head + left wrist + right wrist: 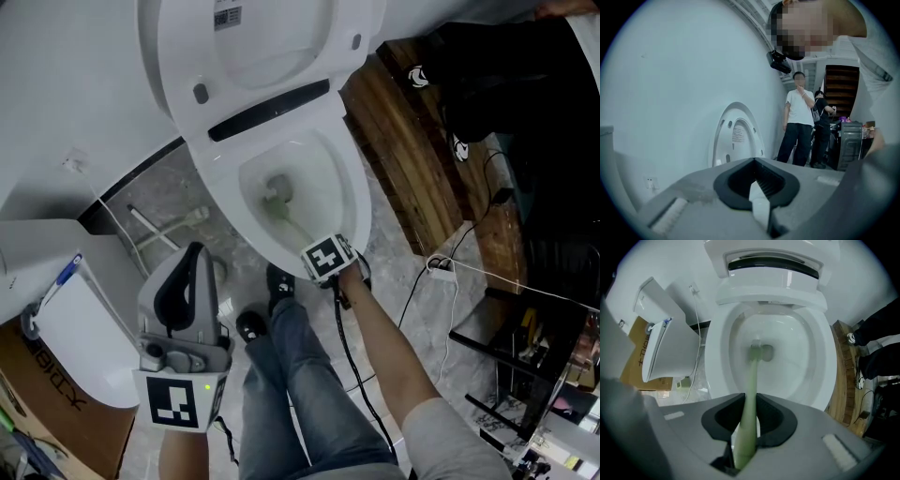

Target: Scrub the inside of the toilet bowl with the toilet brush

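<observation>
The toilet brush stands with its head down at the drain in the bottom of the toilet bowl, and its pale green handle rises to the right gripper, whose jaws are clamped on it just above the bowl's front rim. The seat and lid are up against the wall. The left gripper is held well off to the side and points away from the bowl, jaws together on nothing, near a white cistern and a cardboard box, with wooden planks beyond the bowl's other side.

In toilet bowl: toilet brush; wooden boards to bowl's right.
</observation>
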A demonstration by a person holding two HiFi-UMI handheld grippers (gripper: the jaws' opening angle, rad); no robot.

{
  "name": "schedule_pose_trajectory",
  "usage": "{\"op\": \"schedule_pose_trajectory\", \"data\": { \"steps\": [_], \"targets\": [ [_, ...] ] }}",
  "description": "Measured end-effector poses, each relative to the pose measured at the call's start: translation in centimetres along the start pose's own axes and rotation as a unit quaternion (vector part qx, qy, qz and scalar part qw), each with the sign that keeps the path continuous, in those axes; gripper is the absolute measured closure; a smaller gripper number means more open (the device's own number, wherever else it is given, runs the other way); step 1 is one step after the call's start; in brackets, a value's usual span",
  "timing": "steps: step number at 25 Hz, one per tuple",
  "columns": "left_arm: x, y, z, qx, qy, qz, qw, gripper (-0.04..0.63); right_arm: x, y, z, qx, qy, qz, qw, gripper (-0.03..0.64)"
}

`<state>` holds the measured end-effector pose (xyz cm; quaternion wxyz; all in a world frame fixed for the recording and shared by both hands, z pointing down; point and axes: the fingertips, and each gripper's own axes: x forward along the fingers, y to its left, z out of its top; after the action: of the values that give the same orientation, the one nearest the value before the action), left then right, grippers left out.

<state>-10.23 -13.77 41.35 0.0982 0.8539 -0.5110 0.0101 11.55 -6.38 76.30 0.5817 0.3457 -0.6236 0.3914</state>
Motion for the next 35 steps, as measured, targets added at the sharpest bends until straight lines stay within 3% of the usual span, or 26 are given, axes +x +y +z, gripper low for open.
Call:
{"op": "schedule_pose_trajectory", "data": {
  "steps": [18, 26, 35],
  "targets": [
    [1.0, -1.1, 0.2, -0.006, -0.006, -0.018, 0.9998, 0.591, 0.2, -3.5, -4.4, -0.020, 0.058, -0.042, 0.997, 0.543],
    [1.1, -1.9, 0.2, -0.011, -0.010, -0.031, 0.9994, 0.591, 0.0, -5.6, -5.1, -0.052, 0.080, -0.093, 0.991, 0.543],
    [1.0, -0.8, -0.5, 0.001, 0.006, -0.016, 0.9999, 0.591, -0.3, -7.5, -4.5, -0.089, 0.093, -0.145, 0.981, 0.543]
  ]
}}
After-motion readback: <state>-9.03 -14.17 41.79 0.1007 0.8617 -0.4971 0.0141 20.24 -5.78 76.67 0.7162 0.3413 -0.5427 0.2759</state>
